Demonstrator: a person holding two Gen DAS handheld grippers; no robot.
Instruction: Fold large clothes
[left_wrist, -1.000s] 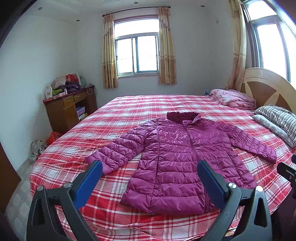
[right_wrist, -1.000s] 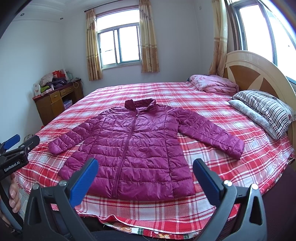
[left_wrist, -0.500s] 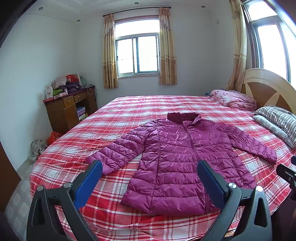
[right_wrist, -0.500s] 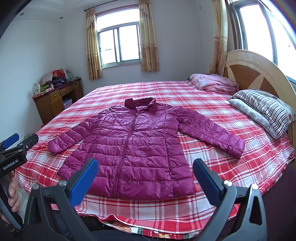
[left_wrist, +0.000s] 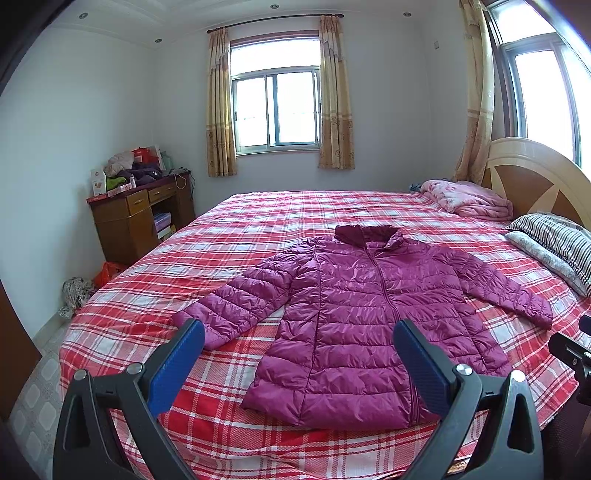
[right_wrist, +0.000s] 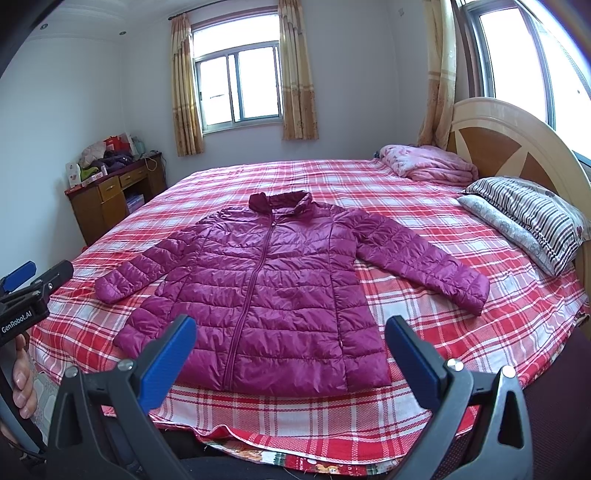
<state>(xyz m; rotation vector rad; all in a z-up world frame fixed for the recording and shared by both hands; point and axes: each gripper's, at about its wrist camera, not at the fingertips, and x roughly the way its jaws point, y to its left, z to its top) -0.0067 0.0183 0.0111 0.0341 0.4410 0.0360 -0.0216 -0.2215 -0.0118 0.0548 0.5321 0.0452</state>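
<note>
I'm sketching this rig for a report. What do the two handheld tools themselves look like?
Both match: the left tool and the right tool each have a black, angular plastic frame with silver screws and two flat blue finger pads. White lettering "GenRobot.AI" runs along the left tool's black side. No cables or sleeves show.

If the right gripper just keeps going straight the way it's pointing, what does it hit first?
Probably the purple puffer jacket lying flat on the bed. The open right gripper points at its lower hem, with nothing visible between, though depth is hard to judge.

Bed (right_wrist: 424, 295), red plaid sheet. On it: jacket (right_wrist: 280, 280) spread flat, pillows (right_wrist: 524, 218) and blanket (right_wrist: 428, 166) by headboard.
</note>
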